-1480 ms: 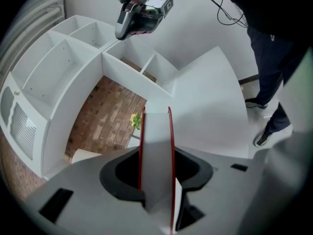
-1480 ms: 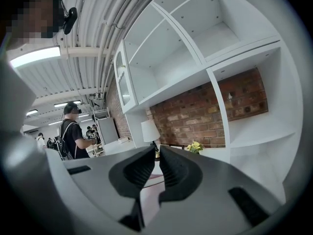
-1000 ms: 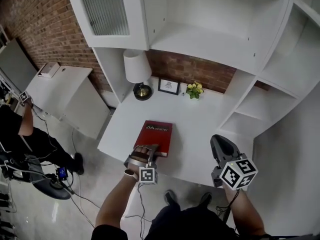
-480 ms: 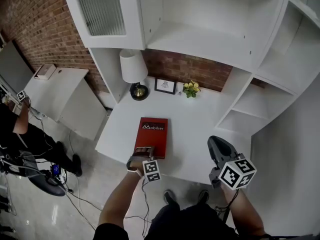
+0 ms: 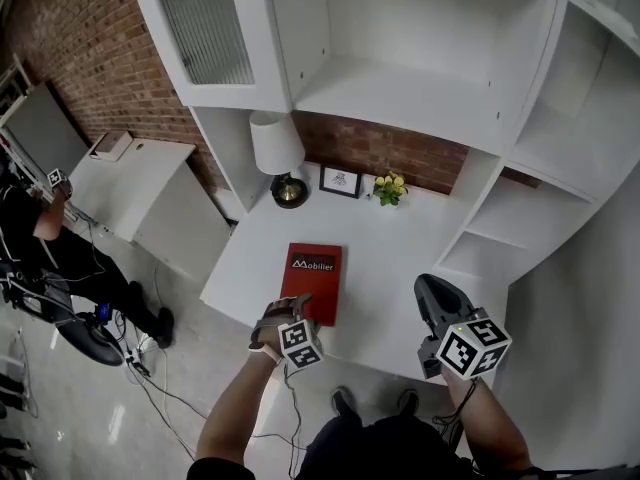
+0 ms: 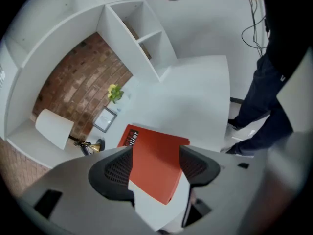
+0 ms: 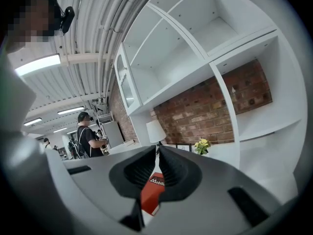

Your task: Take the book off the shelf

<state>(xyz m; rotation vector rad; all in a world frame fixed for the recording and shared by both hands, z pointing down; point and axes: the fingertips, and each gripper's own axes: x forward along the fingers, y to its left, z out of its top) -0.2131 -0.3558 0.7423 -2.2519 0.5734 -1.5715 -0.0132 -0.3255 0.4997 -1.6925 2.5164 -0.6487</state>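
From the head view, I see the flat red hardcover book with white lettering lying on the white bench, off the shelves, close to the bench's near edge. My left hand-held gripper sits over the book's near end, pointing steeply down. My right hand-held gripper hangs over the near right part of the bench, well apart from the book. At the back, against the red brick wall, stand a lamp with a white shade, a small black-framed picture and a little pot of yellow flowers. The white shelf unit above them holds no book that I can see. A person in dark clothes stands far off at the left.

In the left gripper view, the jaws stand wide apart and have just been opening. The near corner of the red book shows in the gap between them, but neither pad presses on it; the book lies flat on the bench.

In the right gripper view, the jaws are nearly together with only a thin slit left, and nothing is gripped. Through that slit I see a strip of the red book on the bench beyond.
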